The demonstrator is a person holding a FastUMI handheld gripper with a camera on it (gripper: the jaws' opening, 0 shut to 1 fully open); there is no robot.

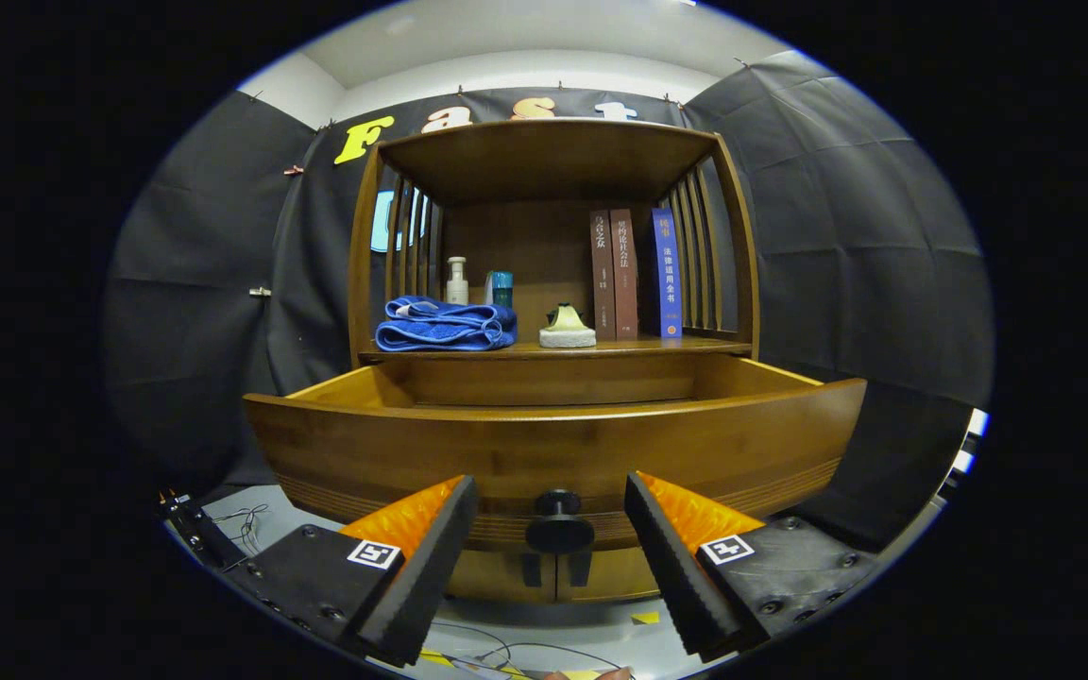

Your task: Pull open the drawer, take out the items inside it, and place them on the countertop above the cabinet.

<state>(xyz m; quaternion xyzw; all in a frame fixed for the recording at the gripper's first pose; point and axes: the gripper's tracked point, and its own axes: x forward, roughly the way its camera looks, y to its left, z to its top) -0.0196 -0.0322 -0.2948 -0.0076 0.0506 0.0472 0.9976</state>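
A wooden cabinet (pixel 549 236) stood ahead, its drawer (pixel 553 444) pulled out toward the gripper (pixel 552 534). On the counter (pixel 638 348) above lay a blue towel (pixel 445 326). The gripper's fingers stood apart, either side of the drawer's knob (pixel 558 524).

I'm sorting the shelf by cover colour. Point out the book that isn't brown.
The blue book, standing upright at the end of the row beside the cabinet's slatted side. The two brown books stand next to it, nearer the sponge. The gripper is open around the drawer knob.
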